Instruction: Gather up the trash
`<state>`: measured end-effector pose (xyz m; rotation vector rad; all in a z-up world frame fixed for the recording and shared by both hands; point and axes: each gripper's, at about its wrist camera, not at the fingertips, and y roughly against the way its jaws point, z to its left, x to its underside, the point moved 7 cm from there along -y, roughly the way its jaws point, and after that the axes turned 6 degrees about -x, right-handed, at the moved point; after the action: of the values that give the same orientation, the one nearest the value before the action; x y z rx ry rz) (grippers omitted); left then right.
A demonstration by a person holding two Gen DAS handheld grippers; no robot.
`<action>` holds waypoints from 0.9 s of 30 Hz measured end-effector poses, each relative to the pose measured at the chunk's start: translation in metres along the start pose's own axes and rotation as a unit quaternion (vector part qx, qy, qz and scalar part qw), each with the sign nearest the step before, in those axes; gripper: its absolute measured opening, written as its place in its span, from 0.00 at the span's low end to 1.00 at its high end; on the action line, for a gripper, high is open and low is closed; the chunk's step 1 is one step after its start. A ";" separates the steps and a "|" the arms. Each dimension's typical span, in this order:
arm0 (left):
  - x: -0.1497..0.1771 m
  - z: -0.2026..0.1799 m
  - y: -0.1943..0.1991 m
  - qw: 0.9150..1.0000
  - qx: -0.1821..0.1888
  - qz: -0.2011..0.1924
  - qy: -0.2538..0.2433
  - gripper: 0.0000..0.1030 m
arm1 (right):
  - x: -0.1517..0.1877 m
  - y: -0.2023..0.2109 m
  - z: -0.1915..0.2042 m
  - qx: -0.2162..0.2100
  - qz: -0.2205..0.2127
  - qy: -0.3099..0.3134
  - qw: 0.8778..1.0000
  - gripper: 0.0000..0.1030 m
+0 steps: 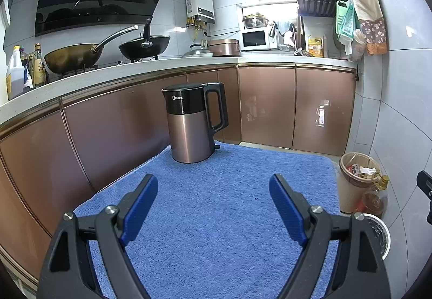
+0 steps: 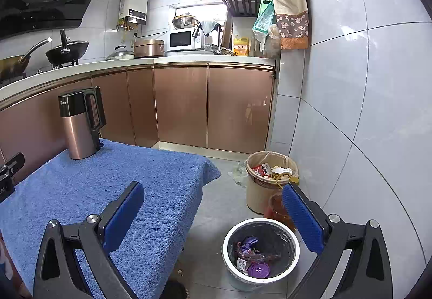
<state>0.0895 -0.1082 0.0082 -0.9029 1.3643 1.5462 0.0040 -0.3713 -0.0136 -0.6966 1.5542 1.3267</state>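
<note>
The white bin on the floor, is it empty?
No, the white bin already holds trash: purple wrappers, a small carton and a purple lid lie at its bottom in the right wrist view.

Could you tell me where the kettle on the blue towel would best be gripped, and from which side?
Probably by the black handle of the kettle. It is an upright loop on the right side in the left wrist view, with an open gap for one finger. Come in level from that side with the left tool, which is open and empty.
</note>
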 end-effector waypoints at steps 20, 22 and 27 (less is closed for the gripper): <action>0.004 -0.005 0.000 1.000 0.006 0.004 -0.004 0.82 | 0.001 -0.001 -0.005 0.002 0.005 -0.002 1.000 1.00; 0.005 -0.006 0.000 1.000 0.007 0.004 -0.005 0.82 | 0.001 -0.001 -0.005 0.003 0.006 -0.002 1.000 1.00; 0.005 -0.007 0.000 1.000 0.007 0.004 -0.005 0.82 | 0.003 -0.004 -0.006 0.002 0.008 -0.002 1.000 1.00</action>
<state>0.0876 -0.1141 0.0031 -0.8817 1.3720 1.5437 0.0049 -0.3777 -0.0184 -0.6803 1.5618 1.3357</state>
